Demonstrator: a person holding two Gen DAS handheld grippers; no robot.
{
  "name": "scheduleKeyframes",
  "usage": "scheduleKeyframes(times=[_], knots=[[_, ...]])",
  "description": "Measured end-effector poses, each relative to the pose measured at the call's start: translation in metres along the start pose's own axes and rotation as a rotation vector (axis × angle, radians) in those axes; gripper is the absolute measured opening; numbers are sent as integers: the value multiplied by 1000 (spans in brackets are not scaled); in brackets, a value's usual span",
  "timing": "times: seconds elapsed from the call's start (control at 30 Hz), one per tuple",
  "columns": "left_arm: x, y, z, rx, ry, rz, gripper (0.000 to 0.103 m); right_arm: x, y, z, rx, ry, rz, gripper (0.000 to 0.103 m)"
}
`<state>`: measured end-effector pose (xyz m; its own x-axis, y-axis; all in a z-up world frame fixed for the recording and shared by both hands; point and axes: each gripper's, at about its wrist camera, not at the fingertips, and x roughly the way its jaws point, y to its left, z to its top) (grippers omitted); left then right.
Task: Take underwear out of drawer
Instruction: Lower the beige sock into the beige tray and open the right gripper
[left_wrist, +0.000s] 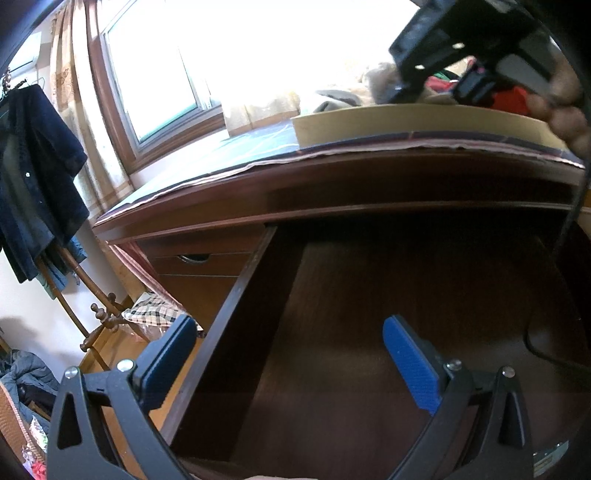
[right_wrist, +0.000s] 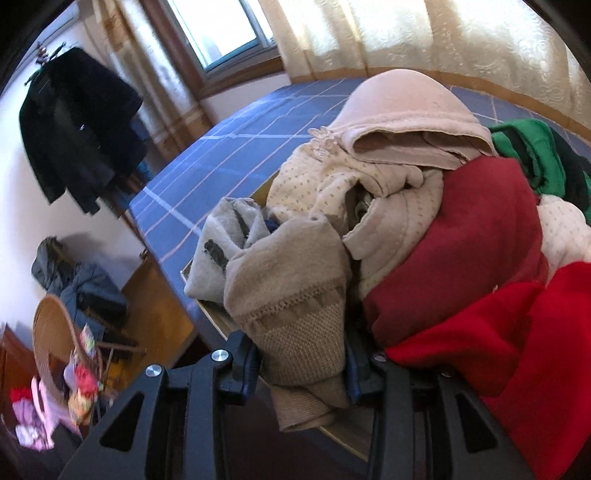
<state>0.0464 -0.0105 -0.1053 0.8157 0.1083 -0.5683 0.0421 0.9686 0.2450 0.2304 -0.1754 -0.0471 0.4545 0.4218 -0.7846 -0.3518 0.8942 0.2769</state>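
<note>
1 beige knitted piece of underwear (right_wrist: 295, 306) sits clamped between the pads of the right gripper (right_wrist: 301, 373), hanging over the edge of a shallow cardboard box (right_wrist: 218, 321) heaped with more garments, among them a dark red one (right_wrist: 461, 251) and a pink one (right_wrist: 399, 107). That box rests on a blue checked cloth (right_wrist: 221, 158) covering the wooden desk (left_wrist: 332, 184). Below the desktop, the dark drawer (left_wrist: 369, 332) stands pulled out, its visible floor bare, and the left gripper (left_wrist: 288, 354) hovers over it with jaws spread wide and nothing between them. Behind are a bright window (left_wrist: 159, 74), pale curtains (right_wrist: 443, 37), a dark jacket (left_wrist: 33, 177) on a coat stand, and a wicker basket (right_wrist: 55, 332) on the floor.
</note>
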Motion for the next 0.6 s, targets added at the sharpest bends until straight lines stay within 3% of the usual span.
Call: scheduleKeyframes(times=[0.17, 0.33, 0.47, 0.6], knots=[[1, 1, 0, -3, 11, -3, 103, -7, -9, -7, 60, -7, 34, 40], [2, 1, 0, -2, 15, -4, 103, -12, 6, -15, 51, -82, -86, 41], [3, 2, 0, -4, 21, -10, 103, -21, 15, -19, 55, -141, -66, 66], [3, 3, 0, -11, 21, -13, 103, -38, 27, -26, 16, -213, -121, 67]])
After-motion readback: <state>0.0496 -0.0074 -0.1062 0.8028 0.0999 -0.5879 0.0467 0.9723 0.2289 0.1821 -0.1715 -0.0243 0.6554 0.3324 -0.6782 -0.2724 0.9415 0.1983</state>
